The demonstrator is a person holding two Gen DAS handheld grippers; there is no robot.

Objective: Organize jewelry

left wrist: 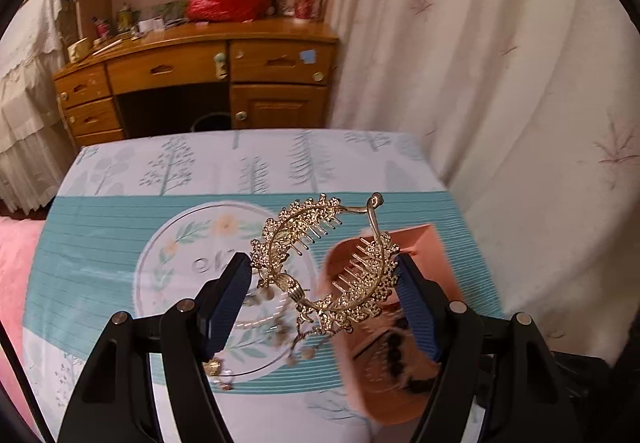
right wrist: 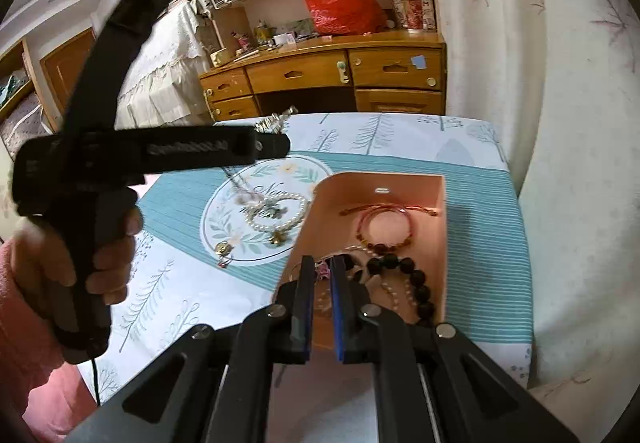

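Jewelry sorting, left wrist view: one gold hair comb (left wrist: 324,263) spans the left gripper (left wrist: 324,275), clamped between both pads above the table (left wrist: 248,167) and one pink box (left wrist: 424,239). Right wrist view: right gripper (right wrist: 322,275) clenched, empty, over the box holding one red bracelet (right wrist: 386,223) and one dark bead string (right wrist: 416,279); one pearl bracelet (right wrist: 280,215) lies on the table.

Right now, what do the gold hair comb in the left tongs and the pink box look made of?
Ornate gold hair comb: apparently gold-tone metal, shiny, with thin rigid teeth and filigree clusters. Pink open-topped box: smooth matte walls with a rounded corner, probably plastic or coated card; cannot tell which.
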